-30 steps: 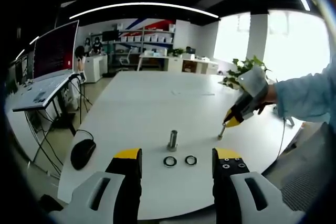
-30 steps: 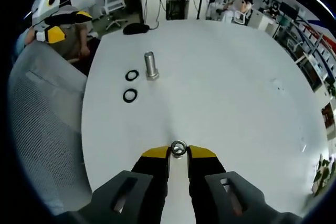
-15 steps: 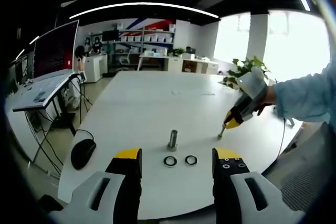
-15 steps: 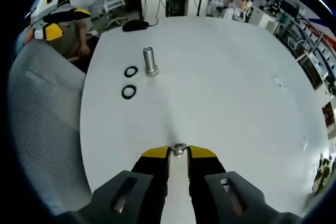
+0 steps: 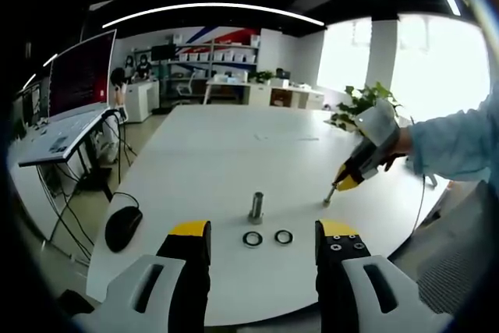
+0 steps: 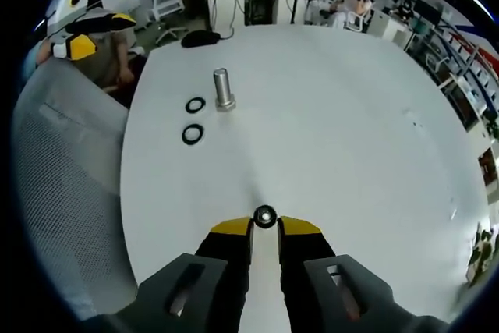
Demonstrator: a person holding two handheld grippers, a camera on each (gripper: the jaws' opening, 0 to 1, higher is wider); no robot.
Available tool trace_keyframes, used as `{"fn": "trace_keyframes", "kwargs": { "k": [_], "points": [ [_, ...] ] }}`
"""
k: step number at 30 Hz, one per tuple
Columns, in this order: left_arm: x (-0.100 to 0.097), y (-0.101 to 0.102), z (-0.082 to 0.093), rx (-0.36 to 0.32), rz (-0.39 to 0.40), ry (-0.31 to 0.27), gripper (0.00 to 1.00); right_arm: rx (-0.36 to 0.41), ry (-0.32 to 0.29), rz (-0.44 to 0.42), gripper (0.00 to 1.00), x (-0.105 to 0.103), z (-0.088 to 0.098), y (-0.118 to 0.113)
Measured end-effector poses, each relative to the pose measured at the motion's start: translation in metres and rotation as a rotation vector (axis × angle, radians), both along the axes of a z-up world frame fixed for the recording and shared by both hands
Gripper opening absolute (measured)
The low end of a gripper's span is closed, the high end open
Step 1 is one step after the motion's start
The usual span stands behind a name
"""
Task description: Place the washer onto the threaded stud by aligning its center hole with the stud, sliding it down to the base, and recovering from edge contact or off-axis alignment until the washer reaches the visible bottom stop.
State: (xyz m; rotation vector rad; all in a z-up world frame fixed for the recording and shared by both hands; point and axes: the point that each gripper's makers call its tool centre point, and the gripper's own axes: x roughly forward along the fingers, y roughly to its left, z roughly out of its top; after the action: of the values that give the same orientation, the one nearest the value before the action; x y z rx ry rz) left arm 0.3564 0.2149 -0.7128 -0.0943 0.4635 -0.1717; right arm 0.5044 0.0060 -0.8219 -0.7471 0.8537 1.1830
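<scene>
Right claw [image 6: 265, 226] clenched on washer [image 6: 265, 215] at its tips, low over white surface [image 6: 351, 130], well apart from upright stud [image 6: 224, 90]. Left claw [image 5: 263, 229] released, facing two rings [image 5: 252, 239].

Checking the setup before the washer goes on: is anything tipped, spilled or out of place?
Nothing stands out. The stud stands upright, two washers lie flat beside it, a third sits at the right gripper tips.

I can read no text, label or number anywhere around me. The big screen [image 5: 82, 72] off to my side glows, but its writing is too blurred.
</scene>
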Motion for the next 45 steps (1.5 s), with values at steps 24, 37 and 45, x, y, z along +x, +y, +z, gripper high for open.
{"fn": "trace_keyframes", "kwargs": {
  "k": [24,37,45],
  "points": [
    [-0.001,0.0,0.0,0.004,0.004,0.0,0.52,0.108,-0.035,-0.071,0.15,-0.006,0.037,-0.009],
    [-0.002,-0.011,0.004,0.008,-0.03,-0.02,0.52,0.165,-0.088,-0.185,0.18,-0.028,0.072,-0.05],
    [-0.004,-0.015,0.006,0.017,-0.047,-0.027,0.52,0.204,-0.1,-0.256,0.19,-0.044,0.085,-0.072]
  ]
}}
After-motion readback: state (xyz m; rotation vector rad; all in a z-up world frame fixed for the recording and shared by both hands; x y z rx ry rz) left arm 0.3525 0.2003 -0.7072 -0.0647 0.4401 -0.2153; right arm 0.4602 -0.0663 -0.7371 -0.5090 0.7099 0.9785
